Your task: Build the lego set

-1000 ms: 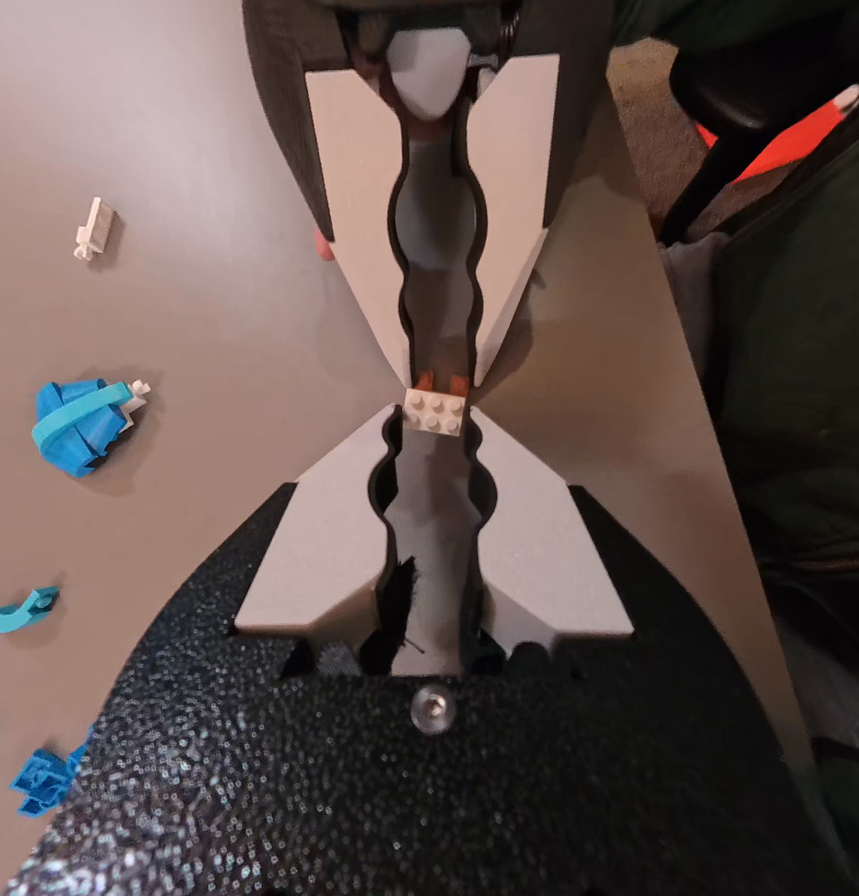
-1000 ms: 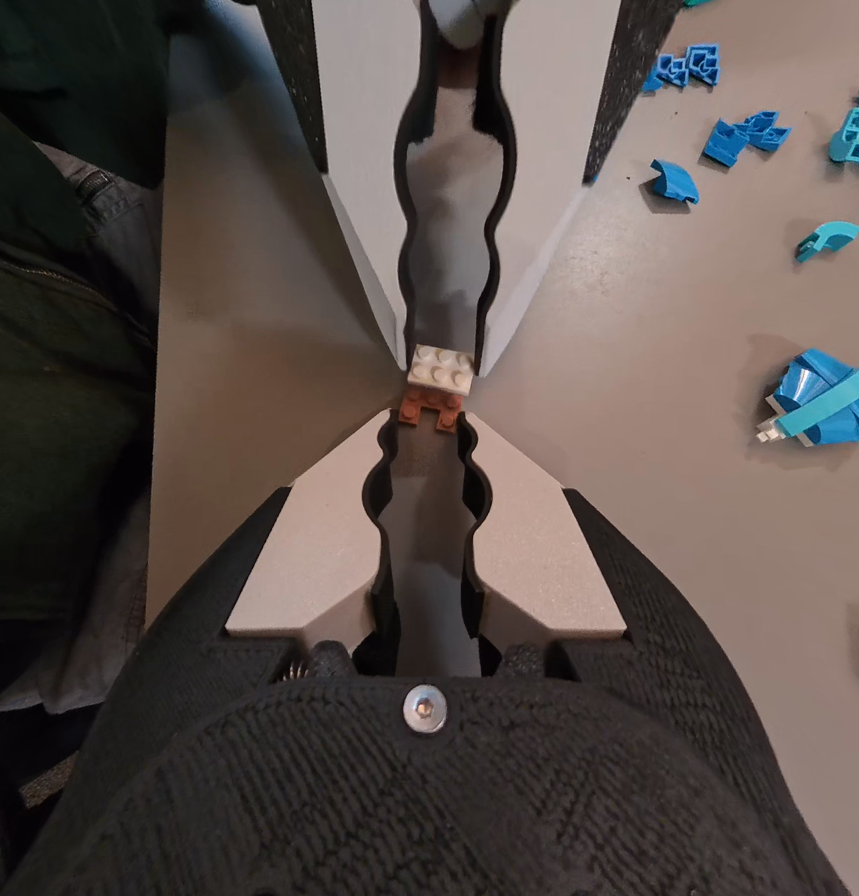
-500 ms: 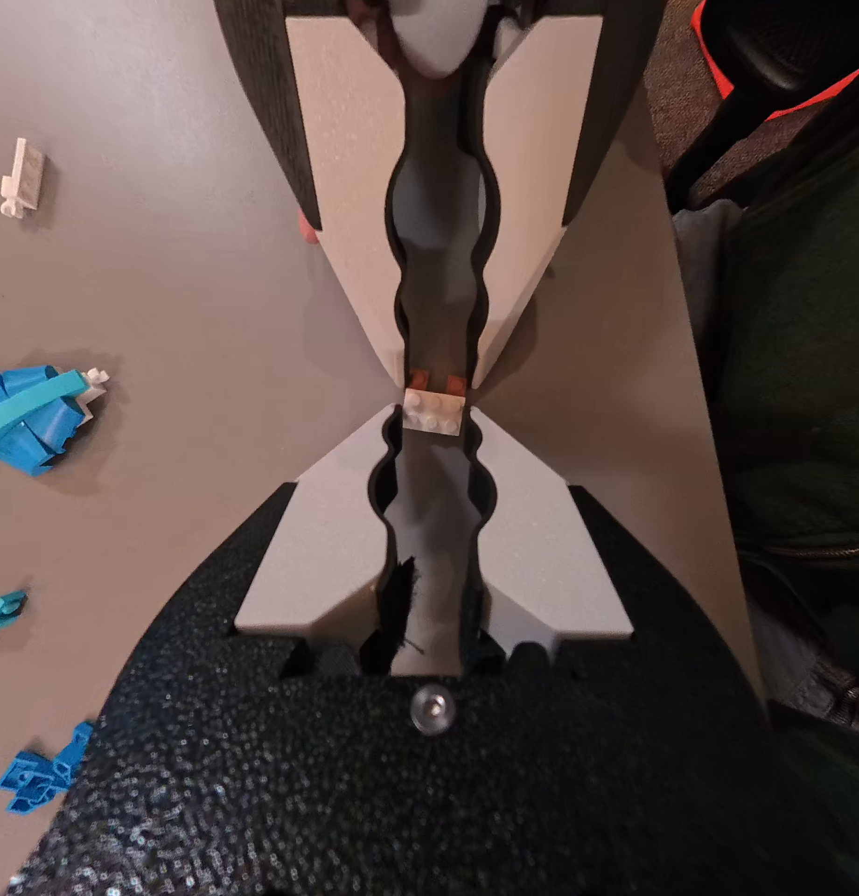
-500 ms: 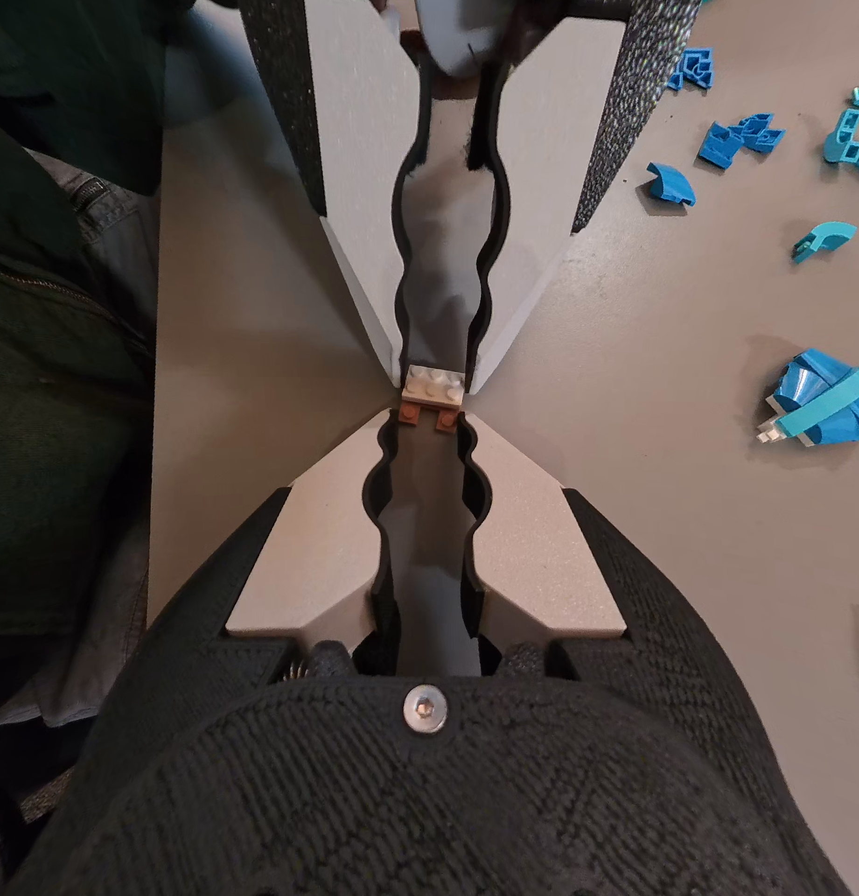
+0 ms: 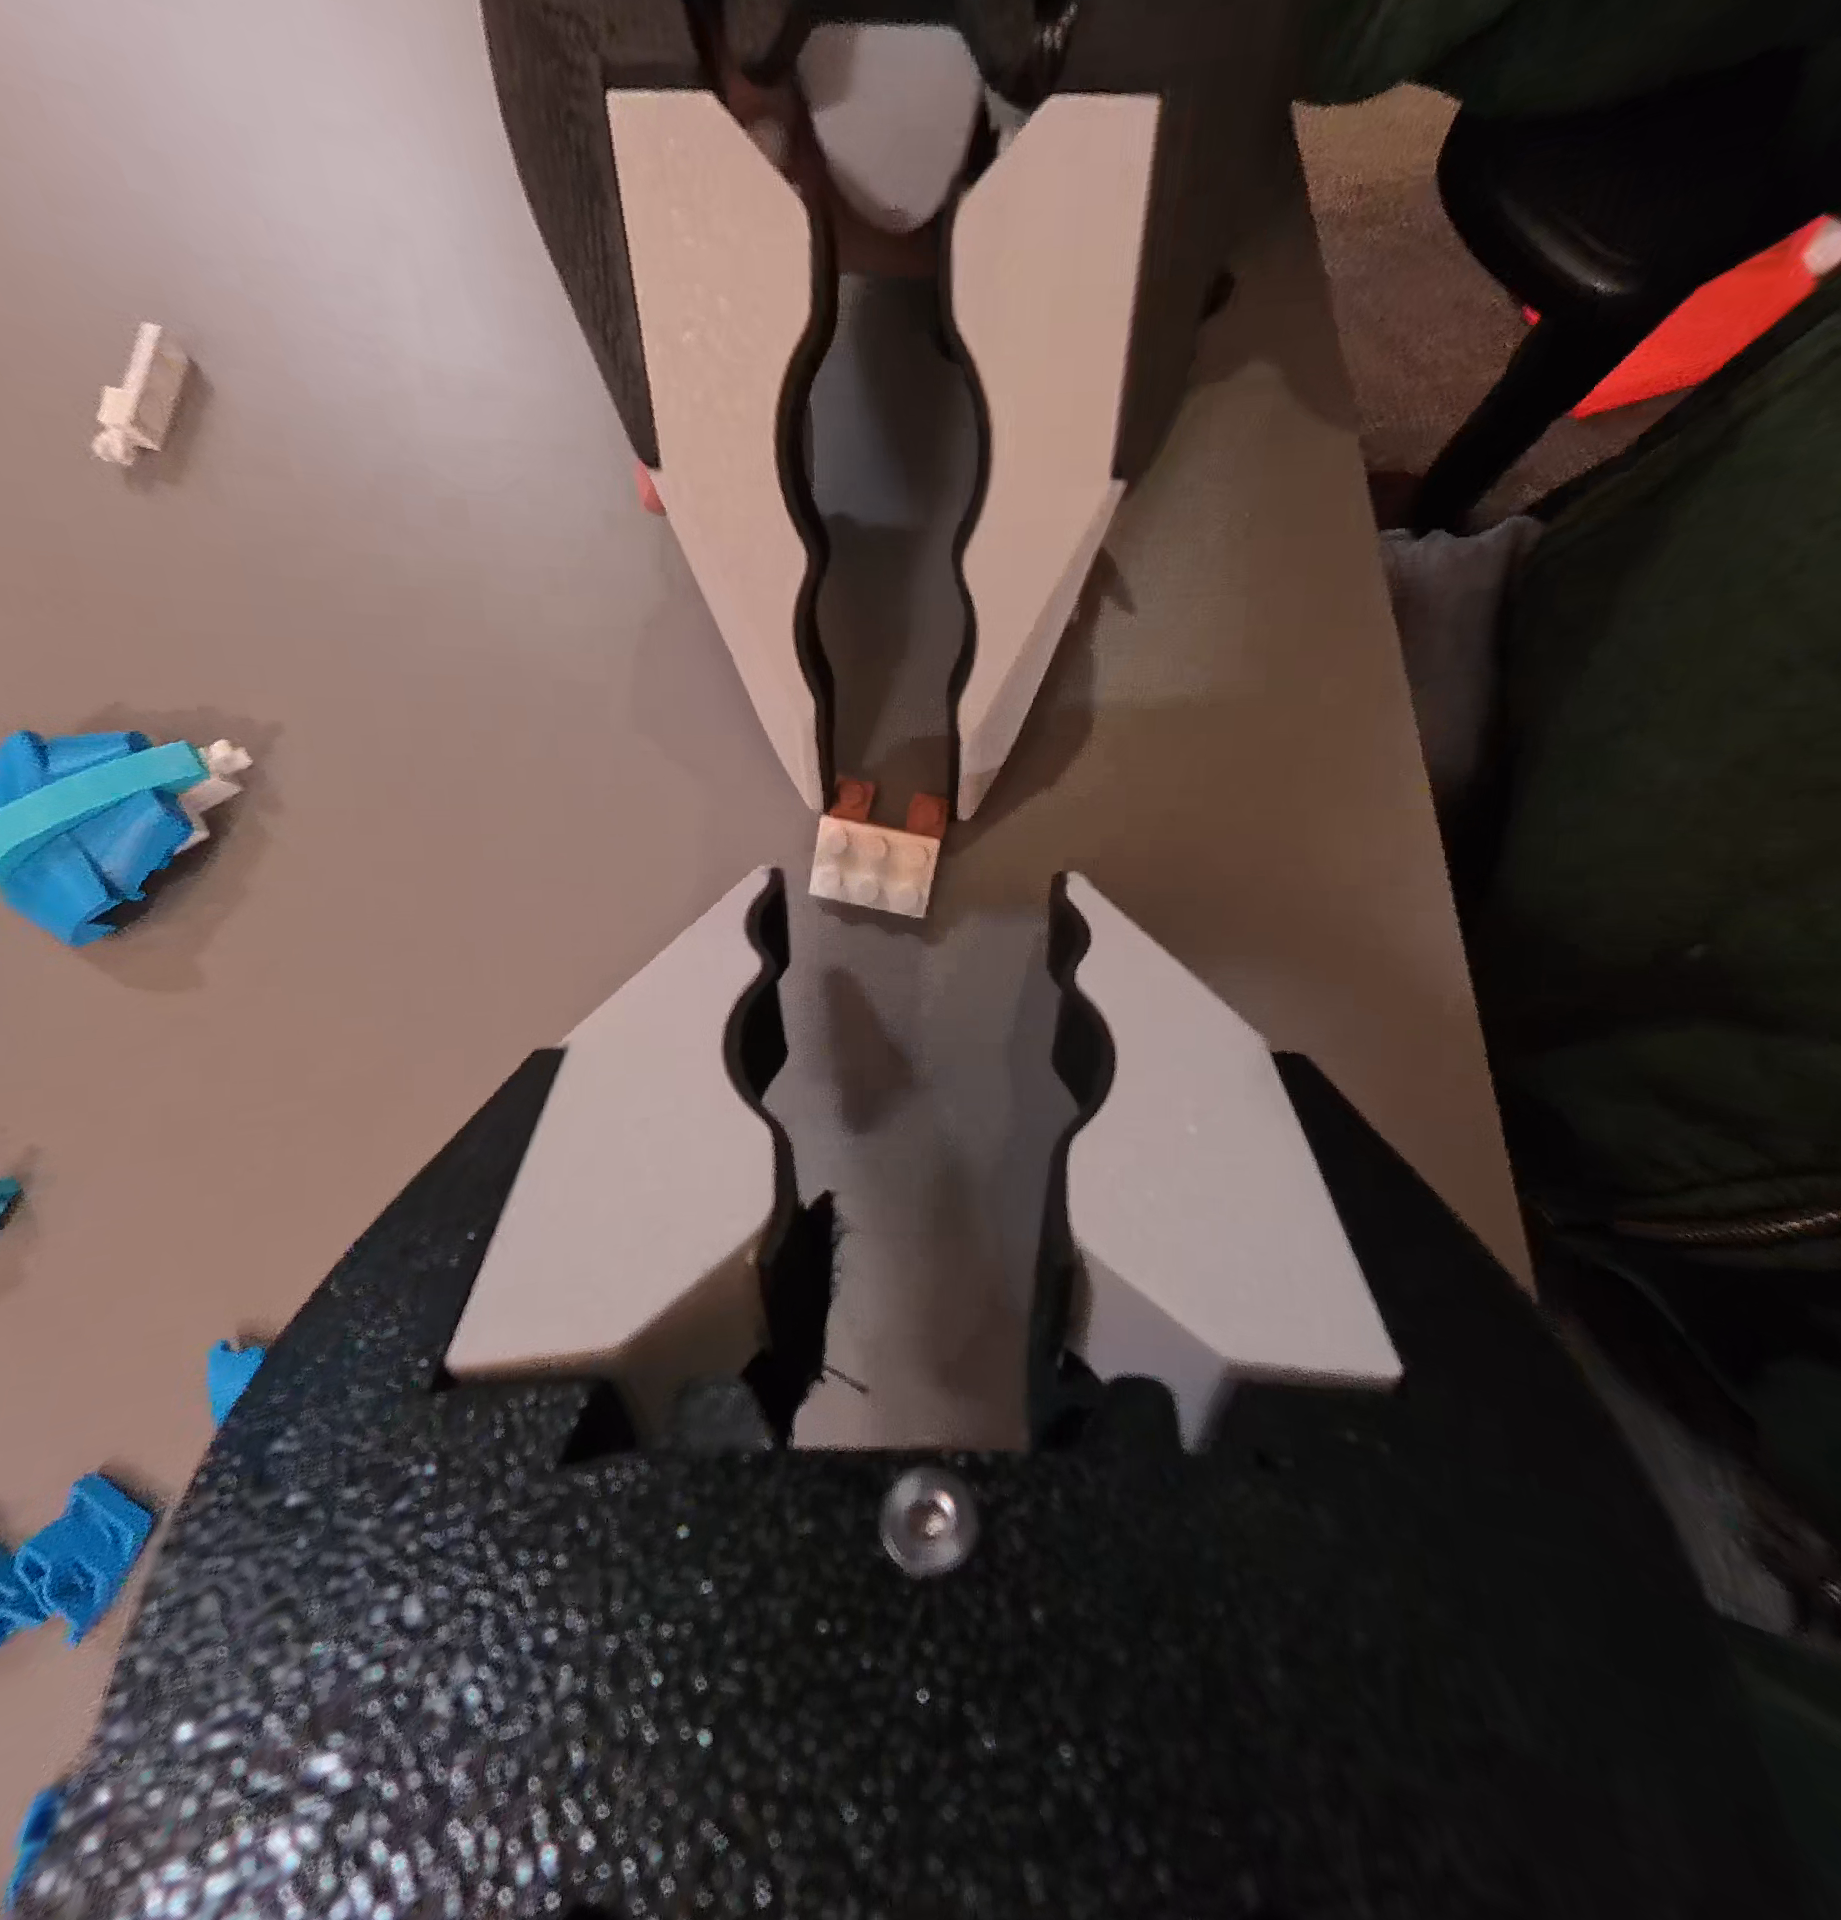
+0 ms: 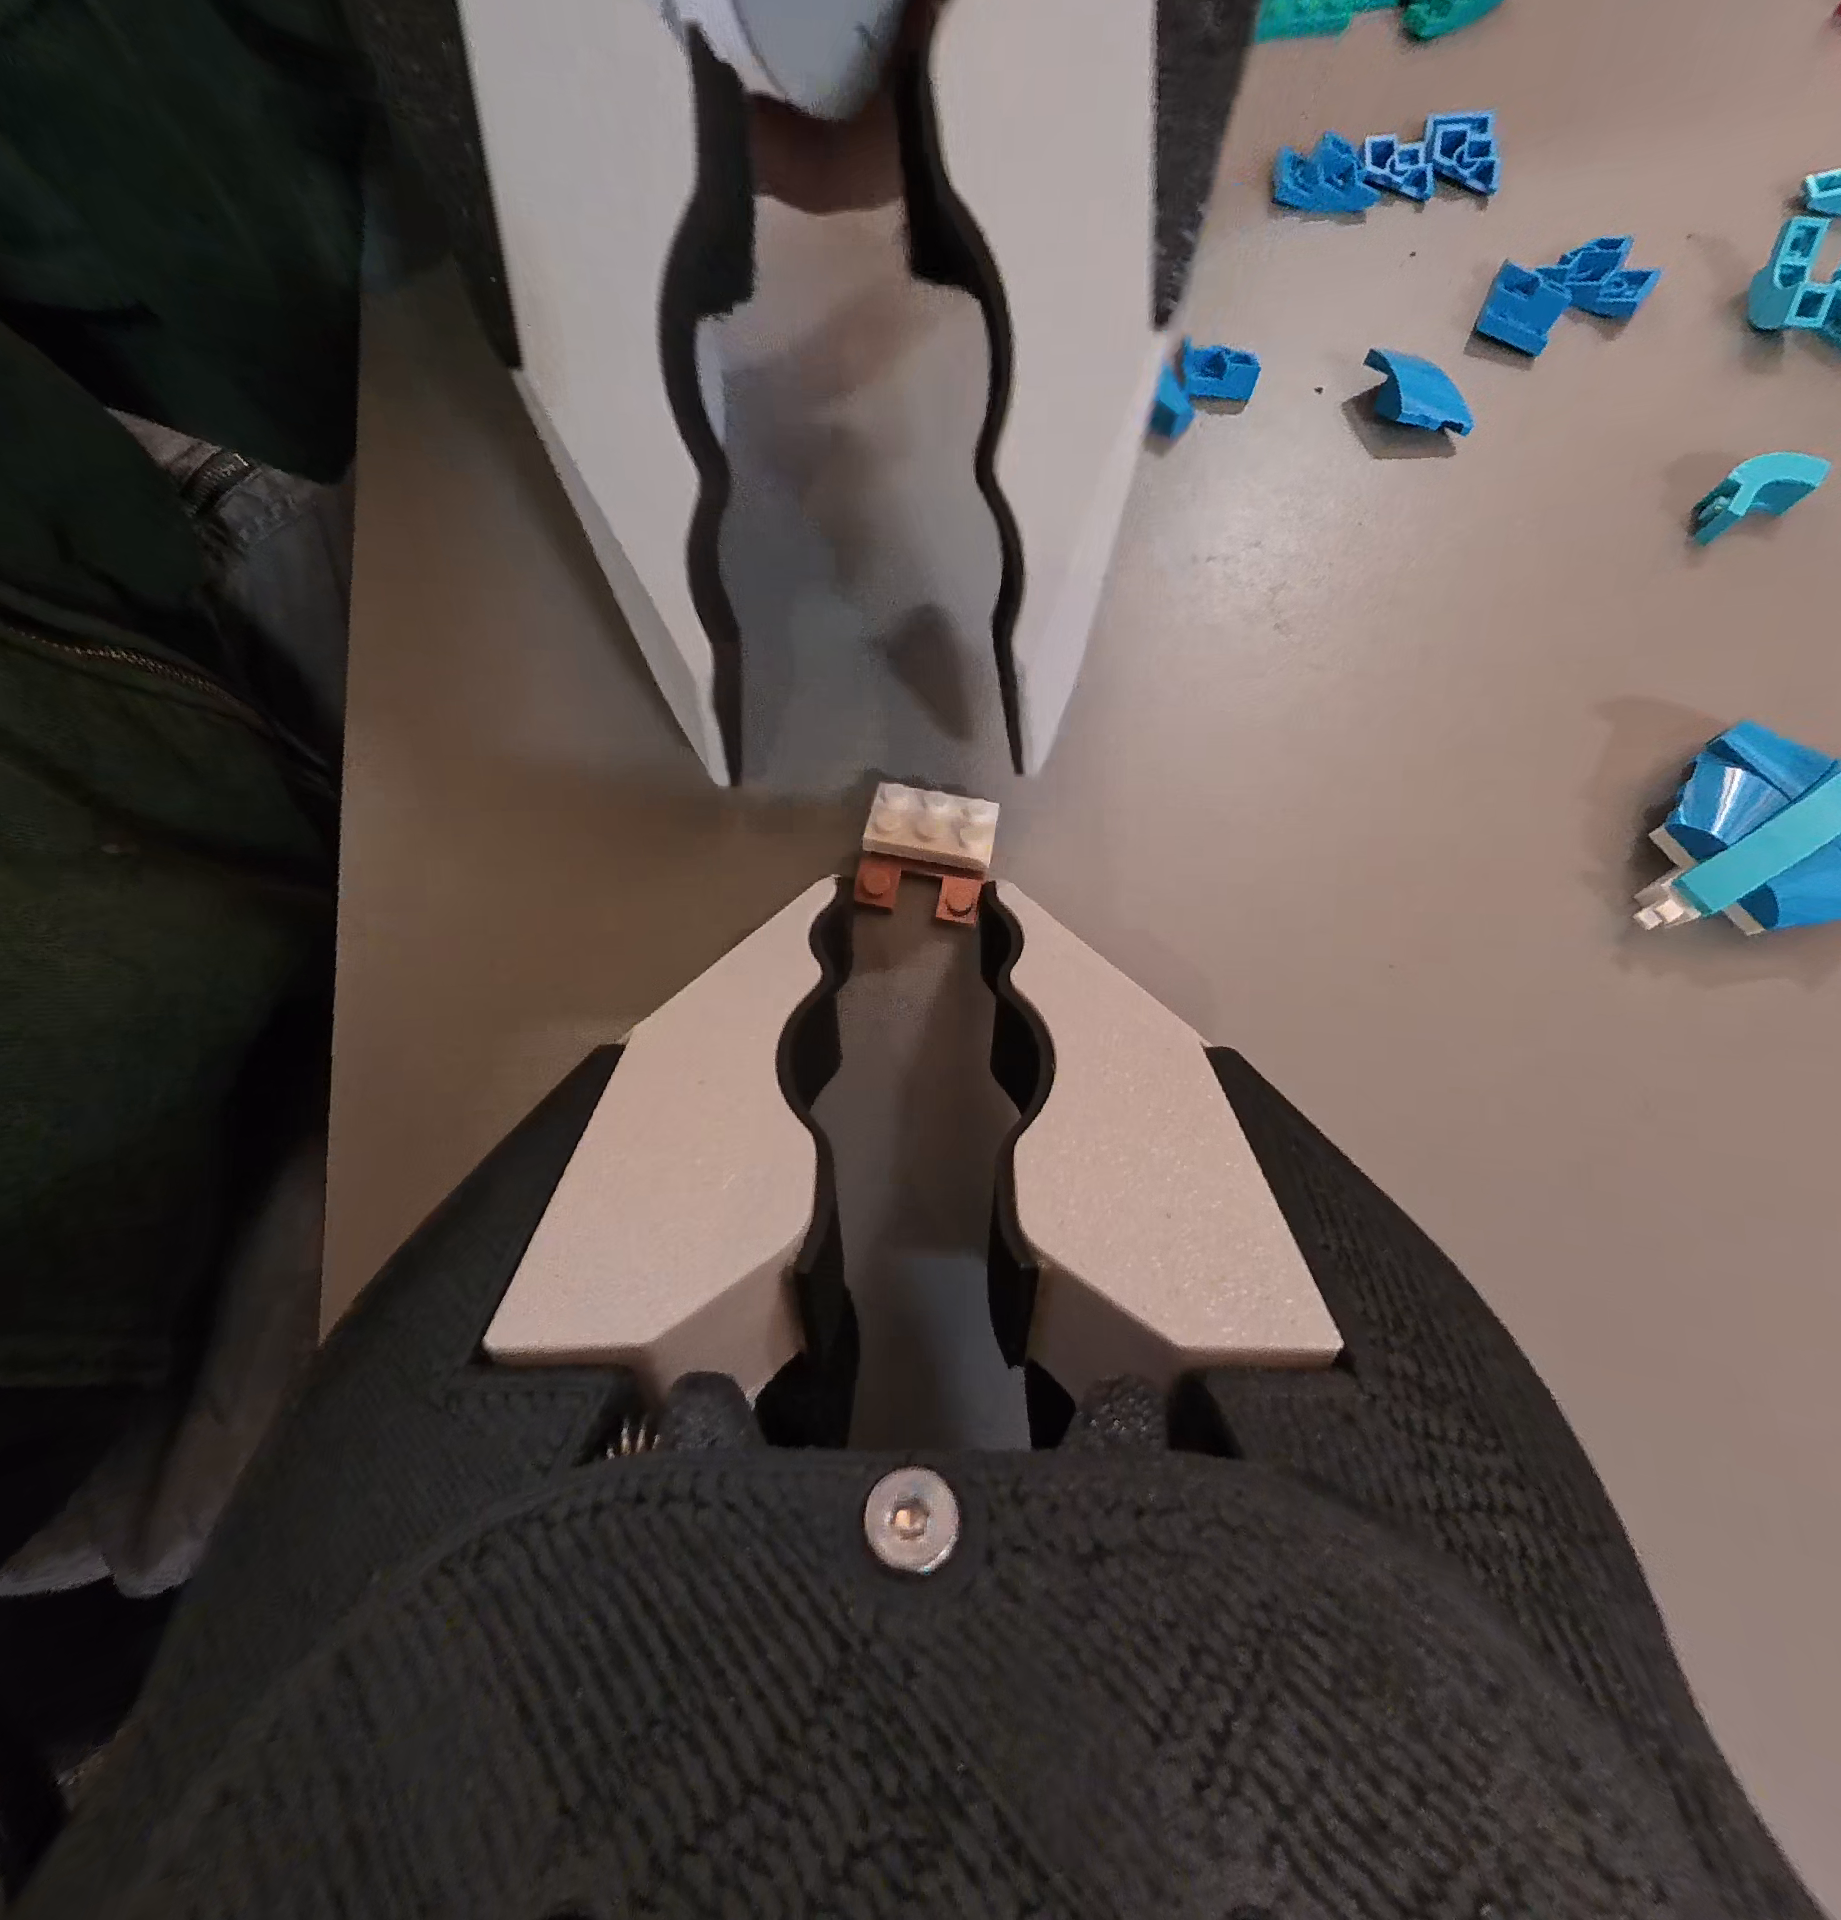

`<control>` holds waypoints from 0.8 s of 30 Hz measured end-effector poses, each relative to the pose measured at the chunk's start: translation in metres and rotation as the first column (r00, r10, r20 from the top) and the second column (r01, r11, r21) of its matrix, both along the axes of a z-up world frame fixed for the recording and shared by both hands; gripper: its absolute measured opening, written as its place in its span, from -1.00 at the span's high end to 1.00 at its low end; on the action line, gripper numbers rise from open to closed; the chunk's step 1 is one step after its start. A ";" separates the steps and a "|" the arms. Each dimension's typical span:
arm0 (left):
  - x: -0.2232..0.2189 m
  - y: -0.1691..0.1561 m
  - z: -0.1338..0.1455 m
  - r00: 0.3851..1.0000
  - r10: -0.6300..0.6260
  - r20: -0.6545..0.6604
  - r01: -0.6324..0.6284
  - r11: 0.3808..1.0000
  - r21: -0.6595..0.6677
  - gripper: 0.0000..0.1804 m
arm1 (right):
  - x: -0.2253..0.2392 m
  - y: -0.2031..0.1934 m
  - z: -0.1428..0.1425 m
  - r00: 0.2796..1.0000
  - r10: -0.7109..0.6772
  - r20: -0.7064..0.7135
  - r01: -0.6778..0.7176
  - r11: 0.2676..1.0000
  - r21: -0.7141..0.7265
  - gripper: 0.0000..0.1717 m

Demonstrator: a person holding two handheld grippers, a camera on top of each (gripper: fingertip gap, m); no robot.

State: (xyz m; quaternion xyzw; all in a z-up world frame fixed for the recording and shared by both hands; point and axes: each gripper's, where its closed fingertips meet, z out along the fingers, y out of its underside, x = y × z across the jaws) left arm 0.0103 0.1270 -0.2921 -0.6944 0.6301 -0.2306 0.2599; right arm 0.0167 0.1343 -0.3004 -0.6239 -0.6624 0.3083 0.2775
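My right gripper point(image 6: 911, 891) is shut on a small brown plate piece point(image 6: 916, 894) and holds it above the grey table point(image 6: 1311, 1039). A white studded plate point(image 6: 931, 826) sits joined on top of the brown piece. My left gripper point(image 5: 918, 883) faces it tip to tip and is open. Its pads point(image 5: 765, 904) stand clear on both sides of the white plate point(image 5: 874, 868) and do not touch it. In the left wrist view the right gripper point(image 5: 892, 808) pinches the brown piece point(image 5: 854, 800). In the right wrist view the left gripper point(image 6: 872, 771) shows spread wide.
Several loose blue and teal pieces point(image 6: 1415, 390) and a blue assembly with a teal band point(image 6: 1768, 831) lie to one side. A small white piece point(image 5: 137, 395) lies farther off. The table edge point(image 6: 339, 727) runs beside a person's dark green clothing point(image 6: 116, 831). The grippers are tip to tip, or close to it.
My left gripper has opened and let go of the white plate. The plate stays joined to the brown piece in my right gripper. The left gripper has drawn back slightly.
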 end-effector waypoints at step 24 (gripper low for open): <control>0.004 -0.006 -0.003 0.998 -0.051 -0.023 0.055 0.974 0.219 0.56 | -0.003 0.004 0.007 0.997 -0.049 -0.063 0.043 0.996 -0.083 0.72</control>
